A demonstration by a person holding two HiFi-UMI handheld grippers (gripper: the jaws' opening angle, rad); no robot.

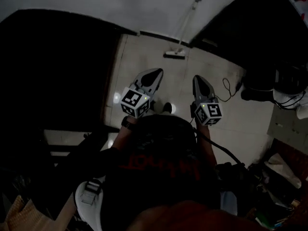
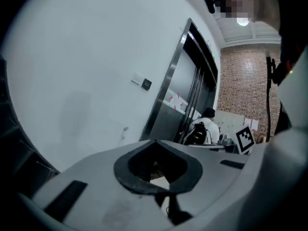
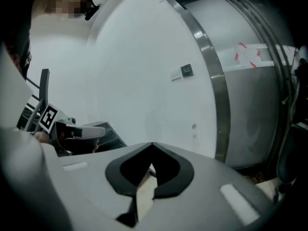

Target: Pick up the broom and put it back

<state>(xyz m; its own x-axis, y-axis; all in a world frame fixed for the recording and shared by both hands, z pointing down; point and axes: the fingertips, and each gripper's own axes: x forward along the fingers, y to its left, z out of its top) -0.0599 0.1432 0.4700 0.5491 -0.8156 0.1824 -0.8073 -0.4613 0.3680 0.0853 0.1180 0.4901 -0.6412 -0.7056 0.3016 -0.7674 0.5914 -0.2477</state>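
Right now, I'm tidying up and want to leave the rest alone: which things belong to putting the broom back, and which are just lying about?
Job: broom leaning against the wall; left gripper and right gripper, both shut, empty.
Lying about: cable on the floor; dark clutter at right.

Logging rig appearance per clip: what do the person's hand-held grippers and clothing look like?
The left hand-held gripper and right hand-held gripper are pale grey shells tapering to points, with black pads inside. Each carries a white cube with black square markers. A black cable trails from the right one. The person wears a dark top with red print.
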